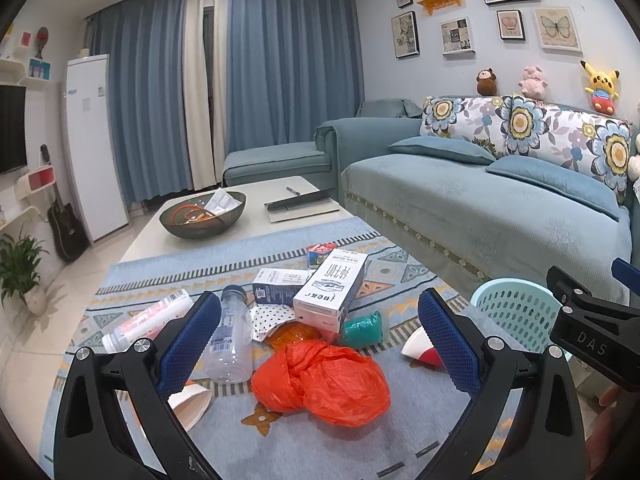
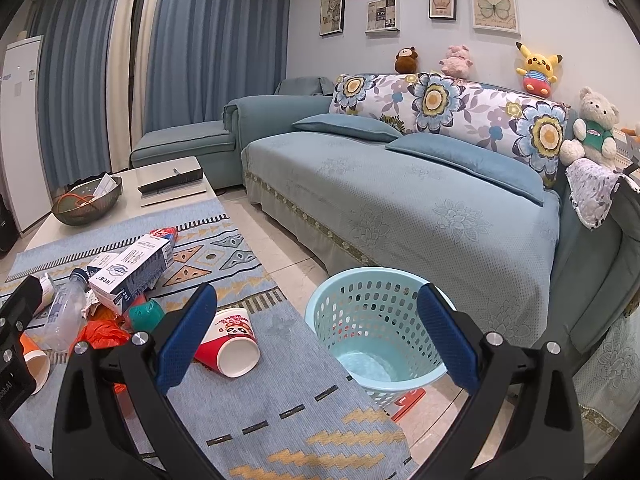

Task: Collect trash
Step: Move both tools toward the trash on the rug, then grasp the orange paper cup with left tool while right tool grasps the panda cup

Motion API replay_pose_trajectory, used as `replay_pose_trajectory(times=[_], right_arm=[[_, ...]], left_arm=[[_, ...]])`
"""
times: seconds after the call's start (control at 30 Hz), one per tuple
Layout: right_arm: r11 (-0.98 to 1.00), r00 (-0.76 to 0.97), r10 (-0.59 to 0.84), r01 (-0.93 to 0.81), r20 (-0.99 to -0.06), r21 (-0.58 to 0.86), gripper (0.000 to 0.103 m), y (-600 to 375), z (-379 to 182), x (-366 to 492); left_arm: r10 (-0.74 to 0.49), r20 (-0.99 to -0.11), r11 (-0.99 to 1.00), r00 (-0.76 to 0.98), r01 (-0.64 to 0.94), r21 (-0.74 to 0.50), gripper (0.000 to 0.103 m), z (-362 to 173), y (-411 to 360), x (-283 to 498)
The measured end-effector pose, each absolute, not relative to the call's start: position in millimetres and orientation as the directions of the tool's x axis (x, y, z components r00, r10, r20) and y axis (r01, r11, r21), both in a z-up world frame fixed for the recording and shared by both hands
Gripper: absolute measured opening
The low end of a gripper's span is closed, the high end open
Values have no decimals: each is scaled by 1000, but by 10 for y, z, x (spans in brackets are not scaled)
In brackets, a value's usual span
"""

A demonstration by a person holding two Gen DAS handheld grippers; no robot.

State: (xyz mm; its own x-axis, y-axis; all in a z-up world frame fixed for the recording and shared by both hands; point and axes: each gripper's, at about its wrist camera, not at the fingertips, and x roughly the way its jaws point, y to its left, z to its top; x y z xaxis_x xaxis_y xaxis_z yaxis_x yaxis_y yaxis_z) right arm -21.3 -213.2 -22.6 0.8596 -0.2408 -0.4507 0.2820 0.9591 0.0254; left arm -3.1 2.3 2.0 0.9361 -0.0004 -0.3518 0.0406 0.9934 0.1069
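Trash lies heaped on the patterned cloth: an orange plastic bag (image 1: 324, 384), a clear bottle (image 1: 230, 340), a white carton (image 1: 332, 288), a teal roll (image 1: 364, 328) and a red-and-white paper cup (image 2: 230, 346). My left gripper (image 1: 320, 340) hovers open above the orange bag, nothing between its blue pads. The light blue basket (image 2: 376, 332) stands on the floor by the table's corner and holds nothing. My right gripper (image 2: 316, 336) is open, with the basket's left rim between its fingers and the cup by its left finger.
A blue sofa (image 2: 400, 184) with cushions runs along the right, close behind the basket. A mesh bowl (image 1: 202, 214) and a book with a pen (image 1: 300, 204) sit at the table's far end. A second paper cup (image 1: 190, 402) lies under my left finger.
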Motion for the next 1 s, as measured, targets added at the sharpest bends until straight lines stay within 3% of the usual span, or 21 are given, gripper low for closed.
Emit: replay_pose_trajectory(times=[0.37,0.57,0.83,1.0], right_arm=[[950,859,-306,304,-410,-72,95,-2054,18,-375],[935,853,-354,310,-384,-175,95,-1907,421,-634],[956,828,-285,279,-484,-86,95,-1903,669,-731],[978,847,-194,205,-494,-32,95,-1776,395,-526]], left_arm=[[26,-333,994,943,12,112,96,84,82,-92],[38,-311,999,950,-39,4,96,176,352,-137],[77,-312,981,947,-128,-147,96,293,899,-189],[122,-393,967,911,-198,-159,96,324,1344,-202]])
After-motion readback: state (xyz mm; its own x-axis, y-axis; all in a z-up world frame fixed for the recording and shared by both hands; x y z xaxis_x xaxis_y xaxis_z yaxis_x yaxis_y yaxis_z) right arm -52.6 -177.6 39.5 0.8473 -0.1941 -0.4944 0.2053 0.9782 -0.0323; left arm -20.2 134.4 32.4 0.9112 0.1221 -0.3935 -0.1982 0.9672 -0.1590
